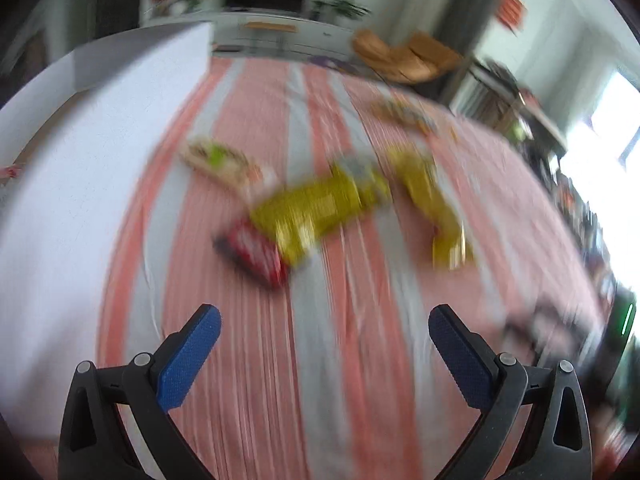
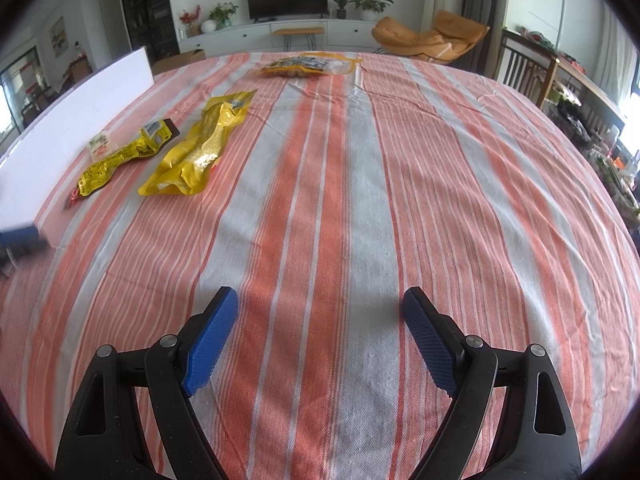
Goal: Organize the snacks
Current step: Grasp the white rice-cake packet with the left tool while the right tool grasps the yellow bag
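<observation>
The left wrist view is blurred. My left gripper (image 1: 324,314) is open and holds nothing, just short of a red packet (image 1: 256,254) that lies partly under a yellow printed packet (image 1: 316,208). A gold pouch (image 1: 432,200) lies to their right and a pale packet (image 1: 218,160) behind them. My right gripper (image 2: 321,294) is open over bare striped cloth, far from the snacks. From there the yellow printed packet (image 2: 120,160), gold pouch (image 2: 200,152) and pale packet (image 2: 99,145) lie at far left. A clear yellow-edged snack bag (image 2: 312,65) lies at the far edge.
A striped orange and grey tablecloth (image 2: 360,200) covers the table. A white board (image 2: 80,108) stands along its left side. A blue fingertip (image 2: 20,236) of the left gripper shows at the left edge. An orange chair (image 2: 432,40) and a TV cabinet stand beyond the table.
</observation>
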Action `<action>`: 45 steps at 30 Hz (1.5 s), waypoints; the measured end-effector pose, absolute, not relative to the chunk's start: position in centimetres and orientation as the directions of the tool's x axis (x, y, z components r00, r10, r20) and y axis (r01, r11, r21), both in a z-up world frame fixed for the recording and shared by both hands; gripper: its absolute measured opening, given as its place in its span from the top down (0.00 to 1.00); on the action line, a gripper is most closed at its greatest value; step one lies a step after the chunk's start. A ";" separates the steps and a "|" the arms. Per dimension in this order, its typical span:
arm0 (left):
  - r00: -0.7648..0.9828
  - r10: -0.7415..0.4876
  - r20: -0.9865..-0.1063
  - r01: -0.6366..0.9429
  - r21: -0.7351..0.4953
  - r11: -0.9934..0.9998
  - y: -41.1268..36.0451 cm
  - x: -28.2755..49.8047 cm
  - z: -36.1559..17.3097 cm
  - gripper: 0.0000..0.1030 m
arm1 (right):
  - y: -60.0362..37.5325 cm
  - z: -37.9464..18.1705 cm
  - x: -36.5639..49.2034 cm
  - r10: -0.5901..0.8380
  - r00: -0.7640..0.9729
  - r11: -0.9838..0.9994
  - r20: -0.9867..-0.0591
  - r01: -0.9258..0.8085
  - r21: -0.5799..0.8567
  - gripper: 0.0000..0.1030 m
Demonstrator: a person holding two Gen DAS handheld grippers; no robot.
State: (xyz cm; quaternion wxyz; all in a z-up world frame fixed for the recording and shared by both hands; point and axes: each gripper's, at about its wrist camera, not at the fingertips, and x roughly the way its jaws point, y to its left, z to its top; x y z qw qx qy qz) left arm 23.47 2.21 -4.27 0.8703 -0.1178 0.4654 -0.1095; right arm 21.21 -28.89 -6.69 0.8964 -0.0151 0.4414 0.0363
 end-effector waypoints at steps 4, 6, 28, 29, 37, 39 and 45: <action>0.467 -0.267 -0.843 -0.072 -0.338 0.939 3.3 30.8 -4.2 0.02 | -28.9 -6.7 21.2 0.053 0.608 0.997 -0.792 -0.079 0.007 0.15; 0.440 -0.202 -0.875 -0.143 -0.290 0.946 3.5 34.2 -5.4 0.13 | -28.9 -6.7 21.2 0.053 0.608 0.997 -0.792 -0.079 0.007 0.15; 0.365 -0.237 -0.901 0.331 -0.112 0.937 -1.9 24.4 -7.2 0.67 | -28.6 -6.6 21.4 0.054 0.605 0.997 -0.794 -0.082 0.005 0.14; 0.379 -0.220 -0.899 0.312 -0.099 0.945 -1.2 24.4 -7.0 0.67 | -28.7 -6.6 21.3 0.054 0.605 0.997 -0.794 -0.082 0.005 0.14; 0.449 -0.172 -0.877 0.275 -0.048 0.960 0.6 24.4 -8.4 0.48 | -28.7 -6.7 21.3 0.054 0.605 0.997 -0.794 -0.082 0.006 0.14; 0.460 -0.149 -0.875 0.264 -0.025 0.964 0.2 24.5 -9.0 0.18 | -28.8 -6.7 21.3 0.054 0.605 0.997 -0.794 -0.081 0.006 0.14; 0.530 -0.123 -0.839 0.210 -0.011 0.978 1.0 23.9 -9.9 0.04 | -28.8 -6.7 21.3 0.054 0.605 0.997 -0.794 -0.081 0.006 0.14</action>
